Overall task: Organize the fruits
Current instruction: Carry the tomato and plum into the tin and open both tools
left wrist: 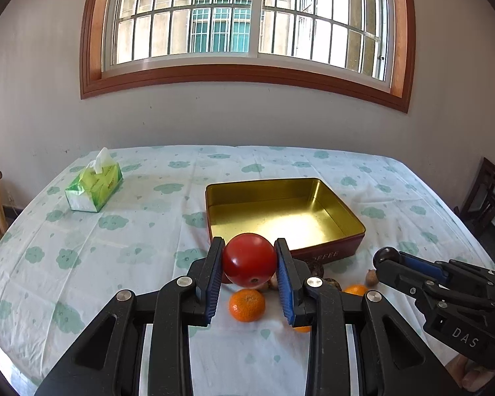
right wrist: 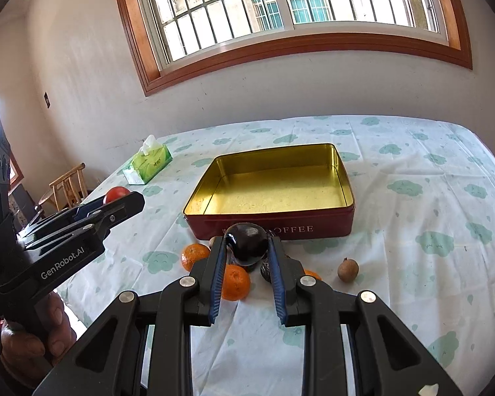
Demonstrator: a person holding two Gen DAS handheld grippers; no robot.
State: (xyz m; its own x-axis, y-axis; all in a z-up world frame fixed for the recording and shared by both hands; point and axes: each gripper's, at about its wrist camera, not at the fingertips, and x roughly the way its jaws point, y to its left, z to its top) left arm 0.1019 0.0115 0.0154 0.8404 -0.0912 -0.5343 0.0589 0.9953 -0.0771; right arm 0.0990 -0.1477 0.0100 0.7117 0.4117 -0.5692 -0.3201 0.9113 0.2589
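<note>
My left gripper (left wrist: pixel 249 257) is shut on a red tomato (left wrist: pixel 249 260) and holds it above the table, just in front of the open red coffee tin (left wrist: pixel 316 254) with a gold inside. My right gripper (right wrist: pixel 246 247) is shut on a dark purple plum (right wrist: pixel 247 243) in front of the same tin (right wrist: pixel 313 229). Tangerines (left wrist: pixel 247 305) (right wrist: pixel 235 282) and a small brown fruit (right wrist: pixel 348 269) lie on the cloth below the grippers. The left gripper with the tomato (right wrist: pixel 117 193) shows at the left of the right wrist view. The tin holds no fruit.
A green tissue pack (left wrist: pixel 94 186) lies at the far left of the table. The table has a white cloth with green clouds (left wrist: pixel 132 247). A wooden chair (right wrist: pixel 69 186) stands left of the table, a dark chair (left wrist: pixel 488 198) to the right. A wall with a window is behind.
</note>
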